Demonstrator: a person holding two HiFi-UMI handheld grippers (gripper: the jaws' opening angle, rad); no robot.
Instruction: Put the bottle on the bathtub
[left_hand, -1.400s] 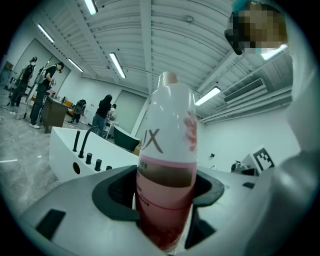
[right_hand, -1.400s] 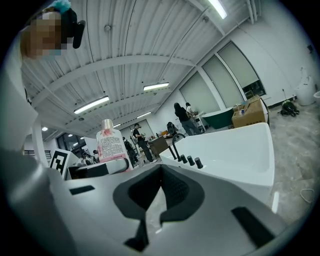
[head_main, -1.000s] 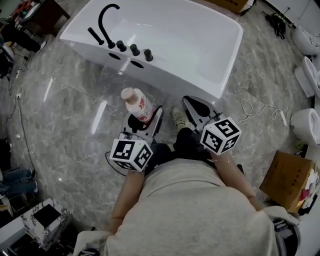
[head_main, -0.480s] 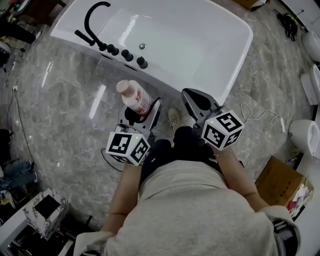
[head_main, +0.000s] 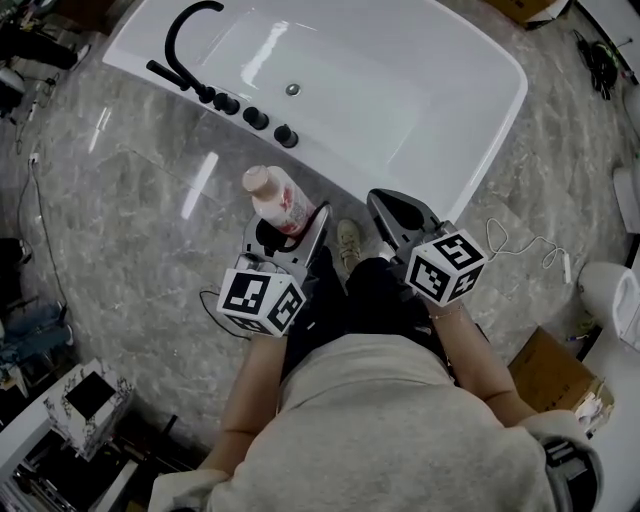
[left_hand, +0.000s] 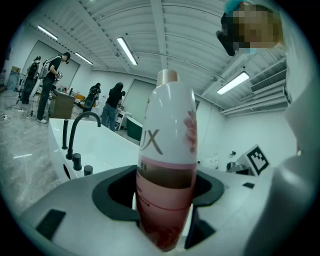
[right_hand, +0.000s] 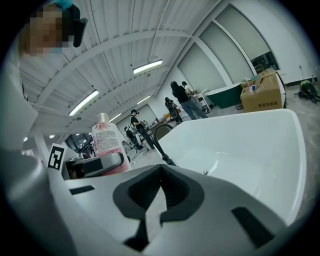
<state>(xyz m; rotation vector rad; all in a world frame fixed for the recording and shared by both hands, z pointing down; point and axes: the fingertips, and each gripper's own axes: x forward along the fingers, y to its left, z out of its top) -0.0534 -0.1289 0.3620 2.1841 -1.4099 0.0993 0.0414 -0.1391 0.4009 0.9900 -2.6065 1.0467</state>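
1. The left tongs are clenched on the bottle. Their dark, scooped pads press its lower body from both sides, and the neck and cap stand well above the jaws.
2. The bottle is smooth plastic with rounded shoulders, white above, with a darker band and pink-red below. It has a pale cap and a pink floral print on one side.
3. The large letters "UX" are readable on the white part. The small print lower down is too fine to read.
4. The right tongs are closed with nothing between them. Their pads meet in a thin slit, just beside the left tongs.
5. The bathtub lies ahead of both sets of tips. It is glossy white and rectangular with rounded corners, and a small round drain sits in its floor.
6. A black arched faucet and a row of black knobs sit on the tub's deck, ahead and to the left of the left tongs.
7. The bottle hangs over the glossy grey marbled floor, short of the tub's near wall and clear of it.
8. Each tool carries a white cube with black square markers, the left and the right.
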